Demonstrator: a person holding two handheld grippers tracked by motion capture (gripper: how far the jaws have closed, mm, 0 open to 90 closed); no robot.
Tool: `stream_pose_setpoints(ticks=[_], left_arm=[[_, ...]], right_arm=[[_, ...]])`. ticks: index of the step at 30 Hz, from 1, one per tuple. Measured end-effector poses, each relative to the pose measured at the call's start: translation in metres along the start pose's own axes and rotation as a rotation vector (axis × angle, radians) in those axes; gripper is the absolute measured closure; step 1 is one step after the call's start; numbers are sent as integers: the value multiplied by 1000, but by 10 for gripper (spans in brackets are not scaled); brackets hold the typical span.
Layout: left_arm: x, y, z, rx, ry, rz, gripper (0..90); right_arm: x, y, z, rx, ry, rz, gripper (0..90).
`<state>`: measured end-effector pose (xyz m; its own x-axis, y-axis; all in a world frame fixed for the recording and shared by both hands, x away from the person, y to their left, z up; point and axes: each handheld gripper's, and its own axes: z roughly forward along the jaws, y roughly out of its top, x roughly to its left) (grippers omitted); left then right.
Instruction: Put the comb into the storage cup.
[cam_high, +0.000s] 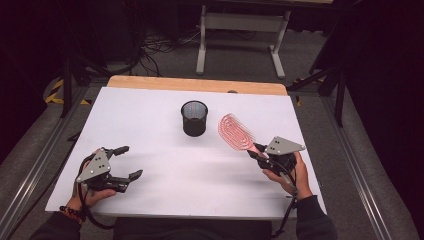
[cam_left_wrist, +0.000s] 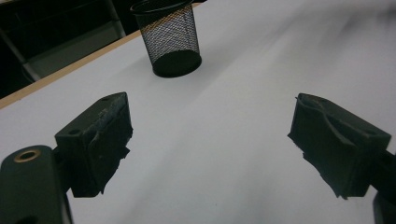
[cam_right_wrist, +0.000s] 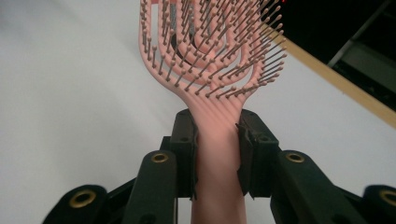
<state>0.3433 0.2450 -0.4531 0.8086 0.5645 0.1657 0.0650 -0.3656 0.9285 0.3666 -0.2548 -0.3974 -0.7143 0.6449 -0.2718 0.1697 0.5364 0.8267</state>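
My right gripper (cam_high: 260, 154) held the one pink hairbrush (cam_high: 236, 131), its fingers (cam_right_wrist: 183, 140) clamped on either side of the handle just below the head. I gripped it that low, I judge, so the bristled head would stick out free ahead of the fingers and could be steered. The brush hung lifted off the white tabletop (cam_high: 165, 195), angled up and away from me. My left gripper (cam_high: 125, 162) rested near me with its fingers (cam_left_wrist: 100, 140) spread wide and nothing between them, probably kept clear in reserve. Beyond both pairs of fingers stood one black mesh cup (cam_high: 194, 118), upright and open-topped, the likely place for the brush.
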Motion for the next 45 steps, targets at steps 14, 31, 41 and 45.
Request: stream_pose_setpoints(ticks=[14, 31, 41, 45], left_arm=[[-1, 8, 12, -26, 5, -41, 138], [-6, 40, 32, -109, -53, -48, 123], [-26, 67, 61, -147, -117, -27, 148], [-34, 74, 74, -155, -150, -47, 155]], right_arm=[[20, 21, 13, -119, -8, 35, 695], [45, 26, 24, -187, 3, 58, 695], [62, 29, 31, -209, 8, 41, 695], [70, 30, 36, -216, 15, 32, 695]])
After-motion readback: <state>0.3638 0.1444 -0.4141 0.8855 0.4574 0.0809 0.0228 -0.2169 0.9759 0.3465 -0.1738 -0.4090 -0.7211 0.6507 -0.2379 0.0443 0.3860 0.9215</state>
